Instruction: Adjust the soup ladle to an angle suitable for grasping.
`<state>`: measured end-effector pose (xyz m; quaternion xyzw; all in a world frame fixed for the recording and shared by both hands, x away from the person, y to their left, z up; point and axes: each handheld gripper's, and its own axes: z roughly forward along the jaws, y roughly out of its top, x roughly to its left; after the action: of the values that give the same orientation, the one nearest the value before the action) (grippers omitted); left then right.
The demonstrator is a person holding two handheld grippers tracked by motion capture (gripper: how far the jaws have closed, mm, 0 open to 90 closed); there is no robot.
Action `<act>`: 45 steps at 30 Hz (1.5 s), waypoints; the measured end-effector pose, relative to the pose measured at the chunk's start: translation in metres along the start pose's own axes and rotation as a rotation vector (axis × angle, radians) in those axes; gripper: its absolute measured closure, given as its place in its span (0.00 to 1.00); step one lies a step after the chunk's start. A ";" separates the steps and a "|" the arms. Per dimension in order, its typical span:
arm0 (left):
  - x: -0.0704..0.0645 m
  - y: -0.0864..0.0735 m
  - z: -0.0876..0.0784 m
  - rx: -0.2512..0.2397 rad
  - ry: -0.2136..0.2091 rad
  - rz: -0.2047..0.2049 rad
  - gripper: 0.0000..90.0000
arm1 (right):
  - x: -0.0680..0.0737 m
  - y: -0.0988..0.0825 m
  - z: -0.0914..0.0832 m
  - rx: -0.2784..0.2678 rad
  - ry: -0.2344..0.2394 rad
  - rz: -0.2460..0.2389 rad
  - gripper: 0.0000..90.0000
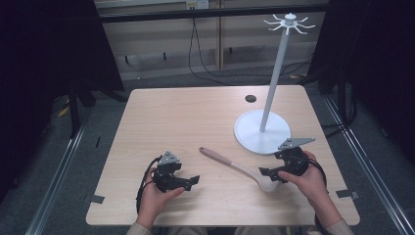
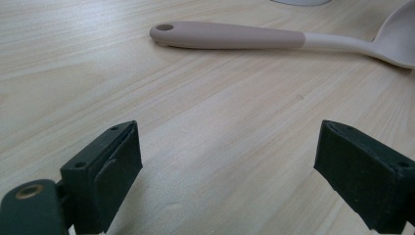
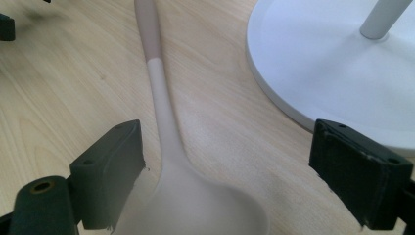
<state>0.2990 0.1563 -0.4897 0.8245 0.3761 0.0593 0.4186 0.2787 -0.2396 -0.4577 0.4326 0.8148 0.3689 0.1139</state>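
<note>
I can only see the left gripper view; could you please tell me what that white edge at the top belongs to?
Observer: It is the round base of a white stand with a tall pole and hooks on top.
Operator: Where is the right gripper?
Observer: The right gripper is open, its jaws either side of the bowl of the beige long-handled spoon.
Operator: Is the spoon lifted?
Observer: No, it lies flat on the light wooden table.

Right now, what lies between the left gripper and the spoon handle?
Only bare tabletop separates the open left gripper from the spoon, in the left gripper view.
</note>
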 end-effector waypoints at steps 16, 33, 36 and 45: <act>0.002 -0.003 -0.008 -0.013 0.017 -0.015 0.12 | 0.045 0.039 0.028 0.010 0.048 -0.043 0.44; 0.007 -0.009 -0.018 -0.022 0.031 -0.025 0.12 | 0.087 0.063 0.112 0.190 0.066 -0.181 1.00; 0.007 -0.010 -0.018 -0.020 0.034 -0.023 0.12 | 0.087 0.062 0.120 0.205 0.050 -0.180 1.00; 0.006 -0.011 -0.019 -0.019 0.032 -0.025 0.12 | 0.081 0.067 0.126 0.183 -0.016 -0.152 1.00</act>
<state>0.2895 0.1765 -0.4872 0.8148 0.3925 0.0708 0.4209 0.3354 -0.0889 -0.4880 0.3810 0.8746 0.2798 0.1079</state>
